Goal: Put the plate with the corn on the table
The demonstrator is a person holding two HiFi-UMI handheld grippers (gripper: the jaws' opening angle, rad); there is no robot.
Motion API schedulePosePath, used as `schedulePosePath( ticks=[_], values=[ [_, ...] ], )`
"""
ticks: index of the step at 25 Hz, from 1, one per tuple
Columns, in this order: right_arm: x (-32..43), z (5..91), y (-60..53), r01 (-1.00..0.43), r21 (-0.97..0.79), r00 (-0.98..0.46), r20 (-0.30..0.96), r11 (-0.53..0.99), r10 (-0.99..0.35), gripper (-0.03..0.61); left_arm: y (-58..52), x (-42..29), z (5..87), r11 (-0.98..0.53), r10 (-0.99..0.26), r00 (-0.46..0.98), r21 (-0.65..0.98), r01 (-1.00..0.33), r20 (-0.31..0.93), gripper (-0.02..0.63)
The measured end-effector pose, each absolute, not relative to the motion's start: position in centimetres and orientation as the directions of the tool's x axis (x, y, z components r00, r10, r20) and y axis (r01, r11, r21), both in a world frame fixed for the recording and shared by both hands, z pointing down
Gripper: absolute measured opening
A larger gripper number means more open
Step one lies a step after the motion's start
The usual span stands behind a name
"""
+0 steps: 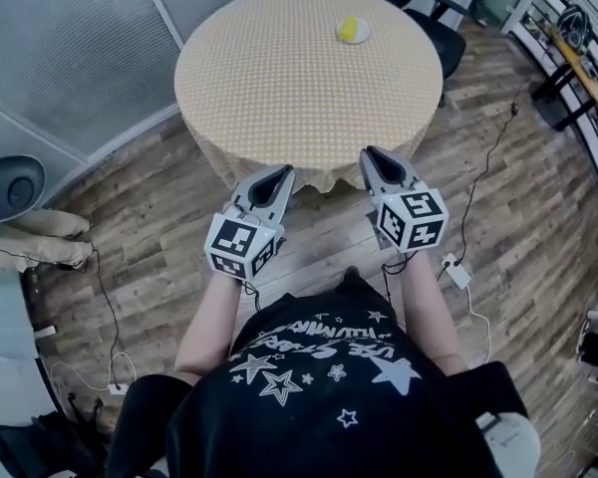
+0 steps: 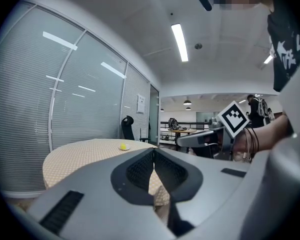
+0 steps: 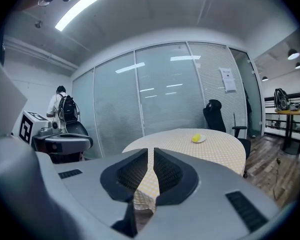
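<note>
A small white plate with a yellow piece of corn [image 1: 354,31] sits on the far right part of the round table [image 1: 279,88], which has a yellow dotted cloth. The same plate with corn shows small in the left gripper view [image 2: 124,146] and the right gripper view [image 3: 198,138]. My left gripper [image 1: 282,174] and right gripper [image 1: 371,155] hover side by side at the table's near edge, well short of the plate. Both are shut and hold nothing.
A black office chair [image 1: 429,18] stands behind the table. Cables and a power strip [image 1: 456,270] lie on the wooden floor at the right. A grey seat [image 1: 10,187] and cushions are at the left. Glass walls with blinds [image 3: 165,99] lie beyond.
</note>
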State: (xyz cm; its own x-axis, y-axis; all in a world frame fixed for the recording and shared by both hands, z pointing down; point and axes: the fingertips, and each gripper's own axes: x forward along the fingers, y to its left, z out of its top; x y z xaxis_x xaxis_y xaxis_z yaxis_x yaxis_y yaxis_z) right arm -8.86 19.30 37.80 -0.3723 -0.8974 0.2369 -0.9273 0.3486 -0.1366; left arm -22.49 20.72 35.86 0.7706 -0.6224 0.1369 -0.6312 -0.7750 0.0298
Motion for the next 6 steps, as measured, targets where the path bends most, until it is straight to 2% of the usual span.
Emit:
schedulePosePath(
  ticks=[6],
  values=[
    [-13.3, 38.8, 22.1, -0.936, -0.147, -0.348, 0.258, 0.319, -0.902, 0.052, 22.4, -27.5, 36.9, -0.784, -0.607, 0.781, 0.052, -0.619, 0.148, 0.008]
  ],
)
